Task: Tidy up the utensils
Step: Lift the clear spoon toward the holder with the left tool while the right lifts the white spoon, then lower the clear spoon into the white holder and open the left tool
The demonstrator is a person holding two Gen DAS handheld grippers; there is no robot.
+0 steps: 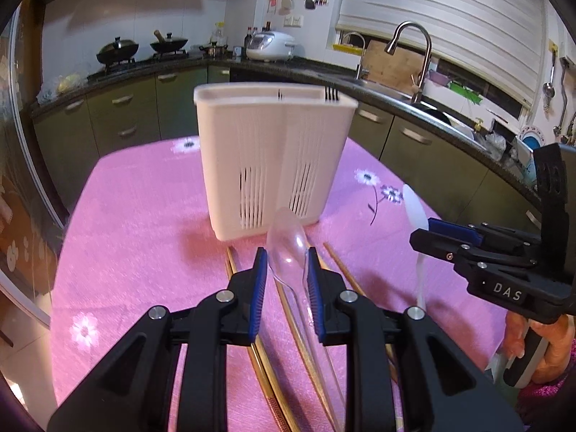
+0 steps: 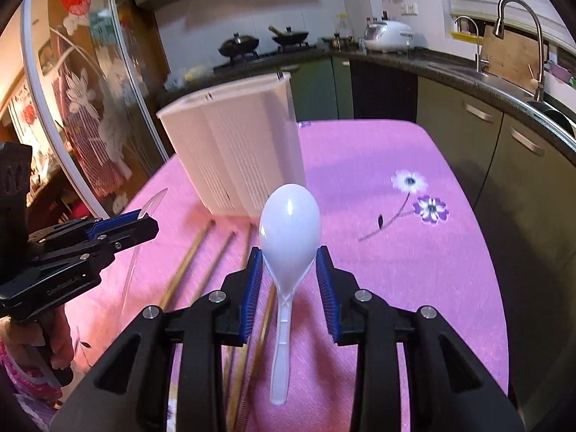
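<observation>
My left gripper (image 1: 288, 266) is shut on a clear plastic spoon (image 1: 288, 241), bowl forward, handle trailing back under the camera. My right gripper (image 2: 289, 266) is shut on a white plastic spoon (image 2: 289, 223), its bowl standing up between the blue pads and its handle hanging free above the cloth. A white slotted utensil holder (image 1: 273, 154) (image 2: 234, 151) stands upright just beyond both spoons. In the left wrist view the right gripper (image 1: 426, 230) hovers at the right with the white spoon (image 1: 414, 208). The right wrist view shows the left gripper (image 2: 144, 221) at the left.
Several wooden chopsticks (image 2: 187, 266) (image 1: 342, 270) lie on the pink flowered tablecloth (image 1: 144, 216) in front of the holder. A dark kitchen counter with a sink and tap (image 1: 414, 54) curves behind the table. A glass door (image 2: 90, 90) stands to the left.
</observation>
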